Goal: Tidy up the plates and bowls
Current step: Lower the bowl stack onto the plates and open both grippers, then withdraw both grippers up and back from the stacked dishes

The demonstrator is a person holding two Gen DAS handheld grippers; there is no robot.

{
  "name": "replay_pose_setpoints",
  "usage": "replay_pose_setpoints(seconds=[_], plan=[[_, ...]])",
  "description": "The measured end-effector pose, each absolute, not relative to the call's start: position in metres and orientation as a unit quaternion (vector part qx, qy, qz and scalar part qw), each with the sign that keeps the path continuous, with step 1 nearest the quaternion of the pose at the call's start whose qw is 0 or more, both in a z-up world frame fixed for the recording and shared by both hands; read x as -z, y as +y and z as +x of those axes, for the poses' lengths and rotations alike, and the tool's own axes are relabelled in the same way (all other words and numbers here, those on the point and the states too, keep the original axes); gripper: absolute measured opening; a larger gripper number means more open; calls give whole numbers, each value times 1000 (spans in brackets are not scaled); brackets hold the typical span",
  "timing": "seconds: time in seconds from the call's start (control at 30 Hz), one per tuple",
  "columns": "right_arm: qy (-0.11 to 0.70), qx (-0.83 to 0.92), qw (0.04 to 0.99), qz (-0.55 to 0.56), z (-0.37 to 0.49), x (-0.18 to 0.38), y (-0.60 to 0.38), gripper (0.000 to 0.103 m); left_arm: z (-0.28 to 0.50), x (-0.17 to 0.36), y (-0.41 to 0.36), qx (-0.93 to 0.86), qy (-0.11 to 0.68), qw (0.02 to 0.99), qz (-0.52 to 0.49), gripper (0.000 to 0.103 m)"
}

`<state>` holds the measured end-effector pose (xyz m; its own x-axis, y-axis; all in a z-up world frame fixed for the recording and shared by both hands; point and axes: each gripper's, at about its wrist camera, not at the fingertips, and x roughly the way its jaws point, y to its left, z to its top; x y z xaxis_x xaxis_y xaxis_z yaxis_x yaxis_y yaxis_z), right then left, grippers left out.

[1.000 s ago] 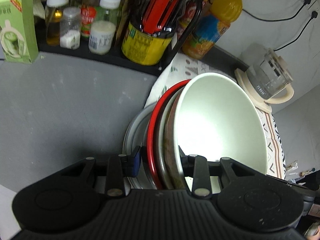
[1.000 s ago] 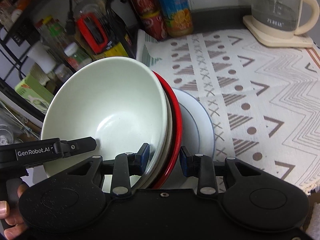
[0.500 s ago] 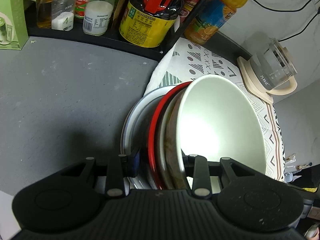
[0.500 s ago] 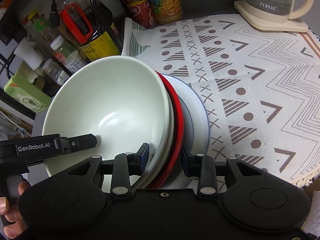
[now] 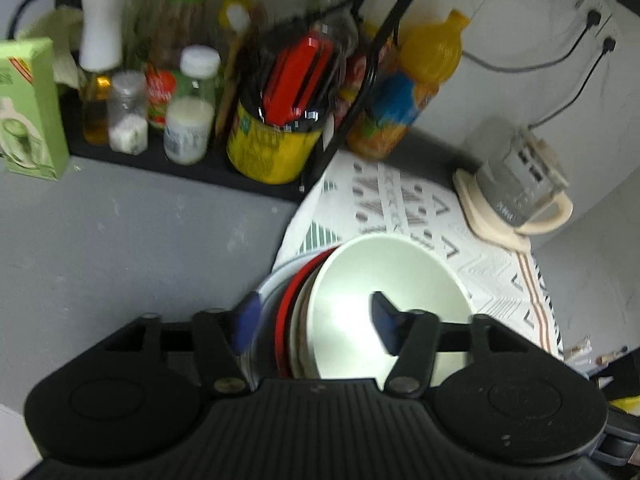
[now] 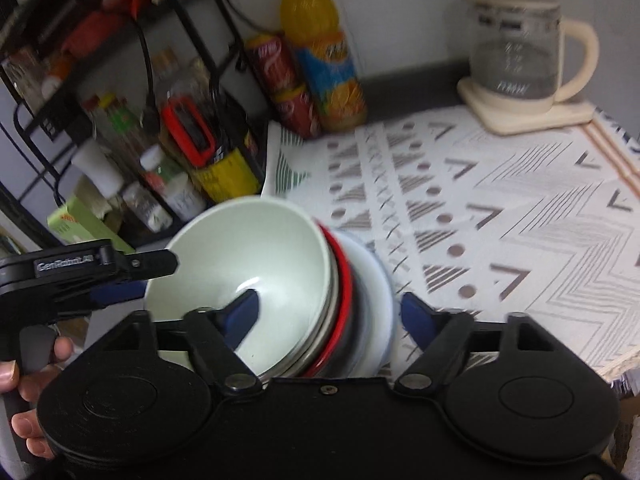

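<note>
A pale green bowl point(image 5: 384, 280) tops a stack with a red plate point(image 5: 286, 312) and a white plate point(image 5: 272, 280) underneath. The stack rests where the patterned cloth point(image 5: 400, 200) meets the grey counter point(image 5: 120, 240). My left gripper point(image 5: 316, 320) straddles the stack's near rim, its jaws opening and its pads clear of the dishes. In the right wrist view, my right gripper point(image 6: 330, 312) also straddles the bowl point(image 6: 248, 248), red plate point(image 6: 344, 280) and white plate point(image 6: 376, 280). Its jaws are opening too and its pads press on nothing. The left gripper point(image 6: 136, 278) shows at the bowl's left.
A glass kettle point(image 6: 516, 60) stands on a cream base at the cloth's far right. An orange juice bottle point(image 6: 324, 64) and red cans point(image 6: 284, 84) line the back wall. A black rack point(image 5: 180, 120) holds jars, a yellow tin point(image 5: 268, 148) and a green box point(image 5: 28, 108). A hand point(image 6: 28, 400) holds the left gripper.
Both grippers were shut on the stack's rims; their jaws have now spread off the dishes. Both have pulled up and back, so the stack looks smaller and lower.
</note>
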<state>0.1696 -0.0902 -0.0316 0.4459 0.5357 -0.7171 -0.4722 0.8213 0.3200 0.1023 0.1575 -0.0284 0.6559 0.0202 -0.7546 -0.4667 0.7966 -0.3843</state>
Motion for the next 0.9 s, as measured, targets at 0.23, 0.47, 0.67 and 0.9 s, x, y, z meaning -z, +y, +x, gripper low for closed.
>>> replay_pose_setpoints(seconds=[0.23,0.47,0.67,0.9], plan=[[400,-282,871,48,159,13,-122,97,89,9,135,-159,380,874,-258,82],[373,-262,888,49,141,-2,-154,103,74,-9,104,-163,372,884,-230,88],[353,-239,903,49,125,-8,-175,103,60,-16,85,-155,368,890,-220,88],[335,-213,917,47,107,-9,-197,103,44,-20,65,-147,355,899,-211,94]])
